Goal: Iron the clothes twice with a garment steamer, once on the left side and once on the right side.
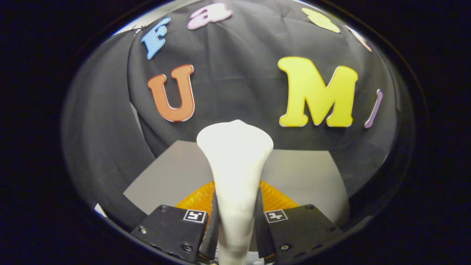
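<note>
Steamer clamped in my gripper, over the orange cloth.

From the left: I saw the table (165,176) bare ahead of the wall, then my gripper (235,224) with both fingers pressed narrow on the neck of the white steamer (235,165), its head flaring just beyond them. The orange garment (274,198) lay under it, right beside the fingers.

The gripper (235,224) has its jaws clamped on the white garment steamer (235,165), one on each side of its narrow neck. The steamer's flared head rises ahead of them. Just beneath lies an orange ribbed cloth (274,197) on the grey bench (309,173).
</note>
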Motion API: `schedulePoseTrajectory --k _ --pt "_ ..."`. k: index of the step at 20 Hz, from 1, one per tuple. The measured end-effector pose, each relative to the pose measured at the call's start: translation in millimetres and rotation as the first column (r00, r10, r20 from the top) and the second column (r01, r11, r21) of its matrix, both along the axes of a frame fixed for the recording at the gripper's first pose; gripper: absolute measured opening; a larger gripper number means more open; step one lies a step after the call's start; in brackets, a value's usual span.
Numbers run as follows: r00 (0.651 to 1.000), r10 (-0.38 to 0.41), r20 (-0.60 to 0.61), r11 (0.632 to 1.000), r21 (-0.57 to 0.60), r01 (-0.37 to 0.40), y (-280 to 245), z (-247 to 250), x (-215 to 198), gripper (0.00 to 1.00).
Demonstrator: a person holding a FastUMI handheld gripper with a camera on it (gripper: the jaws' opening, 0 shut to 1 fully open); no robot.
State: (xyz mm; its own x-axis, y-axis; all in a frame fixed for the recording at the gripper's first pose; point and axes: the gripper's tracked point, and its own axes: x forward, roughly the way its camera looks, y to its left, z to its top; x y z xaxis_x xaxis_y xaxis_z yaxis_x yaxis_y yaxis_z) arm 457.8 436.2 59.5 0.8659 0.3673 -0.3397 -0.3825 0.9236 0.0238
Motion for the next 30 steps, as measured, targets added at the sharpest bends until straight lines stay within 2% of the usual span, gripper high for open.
schedulePoseTrajectory --k 5,10,15,19,24,27,30 --pt "0.99 0.016 0.138 0.995 0.097 -0.03 -36.1 59.4 -81.3 0.45" --pt "0.971 0.014 0.237 0.987 0.151 -0.051 -79.9 97.4 -163.2 0.44" --pt "0.941 -0.048 0.335 0.986 0.167 -0.009 -142.3 124.0 -225.9 0.44" --pt "0.913 -0.126 0.389 0.984 0.165 0.065 -199.3 142.8 -248.0 0.44" --pt "0.886 -0.231 0.402 0.967 0.198 0.162 -261.4 170.1 -244.6 0.44" --pt "0.872 -0.273 0.407 0.955 0.223 0.195 -287.7 185.4 -231.6 0.44" --pt "0.865 -0.274 0.42 0.955 0.225 0.193 -297.8 206.2 -217.4 0.44"
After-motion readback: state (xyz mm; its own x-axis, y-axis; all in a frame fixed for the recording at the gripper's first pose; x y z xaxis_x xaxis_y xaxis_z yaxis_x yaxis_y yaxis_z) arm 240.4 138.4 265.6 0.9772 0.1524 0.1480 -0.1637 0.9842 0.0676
